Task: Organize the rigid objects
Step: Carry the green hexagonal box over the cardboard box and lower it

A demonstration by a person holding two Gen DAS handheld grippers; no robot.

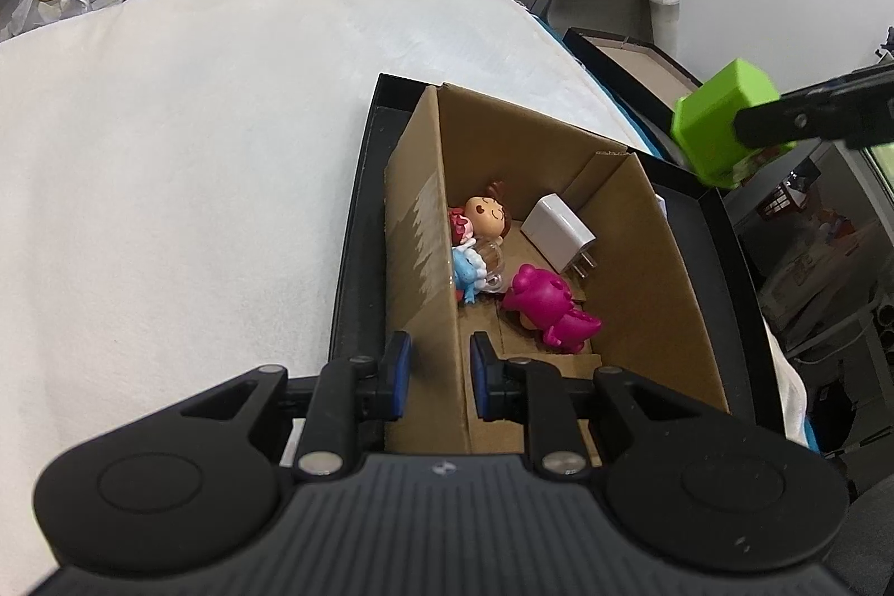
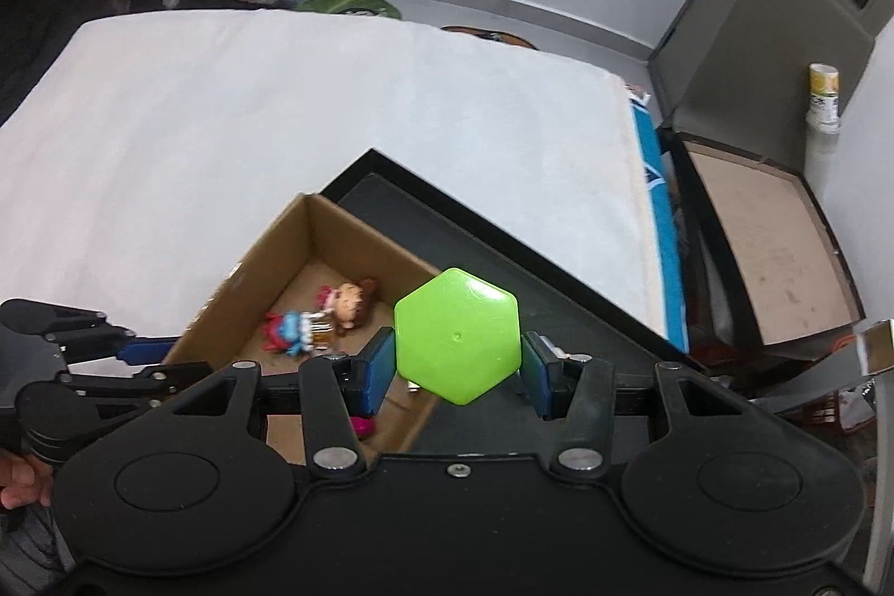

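The left tool (image 1: 438,375) pinches the near wall of the cardboard box (image 1: 424,227), which sits in a black tray (image 1: 357,227) at the bed's (image 1: 167,149) right edge. Above it, the right tool (image 2: 455,367) clamps a green hexagonal block (image 2: 457,336) by opposite flats; it looks light, stiff and smooth, so it may slip

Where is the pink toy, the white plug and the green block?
pink toy (image 1: 550,303), left wrist view, on the middle of its body.
white plug (image 1: 556,229), left wrist view, on its white top face.
green block (image 2: 457,336), right wrist view, on the centre of its six-sided face.
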